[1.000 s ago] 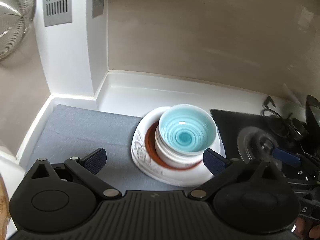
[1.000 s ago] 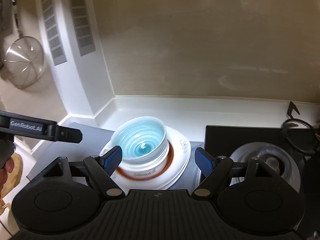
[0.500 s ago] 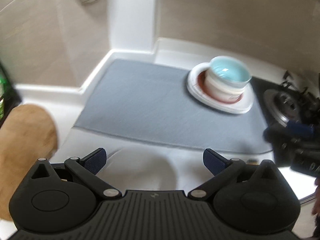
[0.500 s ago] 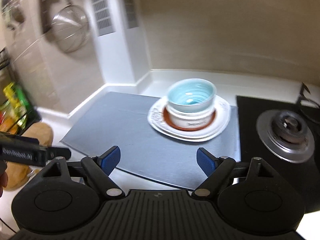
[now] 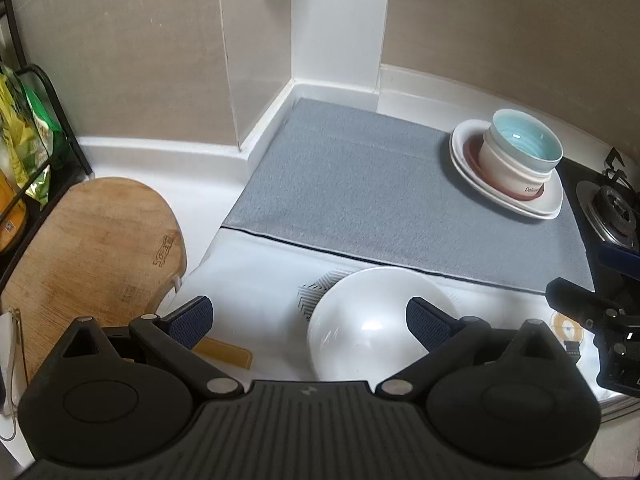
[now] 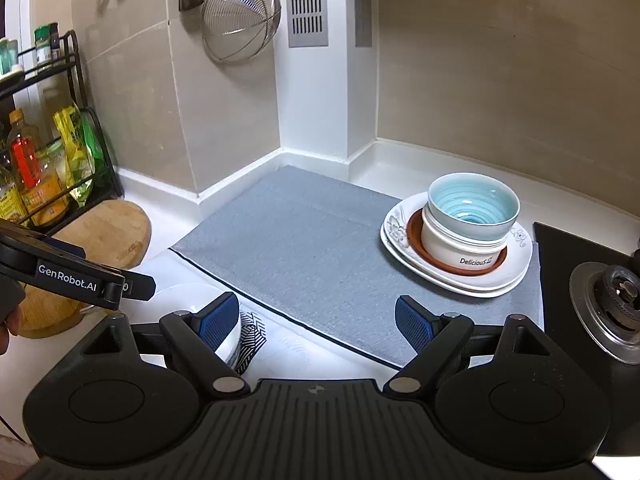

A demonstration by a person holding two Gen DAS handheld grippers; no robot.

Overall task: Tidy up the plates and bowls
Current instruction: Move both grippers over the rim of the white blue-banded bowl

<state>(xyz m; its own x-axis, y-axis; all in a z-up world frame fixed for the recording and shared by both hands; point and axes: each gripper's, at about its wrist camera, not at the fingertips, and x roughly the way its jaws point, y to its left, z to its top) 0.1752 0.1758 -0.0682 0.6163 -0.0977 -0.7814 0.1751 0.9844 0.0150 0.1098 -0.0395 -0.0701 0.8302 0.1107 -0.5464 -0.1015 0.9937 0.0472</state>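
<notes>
Both tools have pulled back from the stack, which now sits far off at the mat's right end. The white table (image 6: 404, 178) carries the grey mat (image 6: 312, 248); on it, two white plates (image 6: 516, 270) hold a brown saucer (image 6: 414, 236), a white bowl (image 6: 444, 240) and a blue bowl (image 6: 472, 208) nested on top. Nearer, a plain white bowl (image 5: 360, 320) rests on the table below the left tool (image 5: 308, 320), jaws wide, gripping nothing. The right tool (image 6: 318, 320) hangs wide and empty over the mat's near edge.
</notes>
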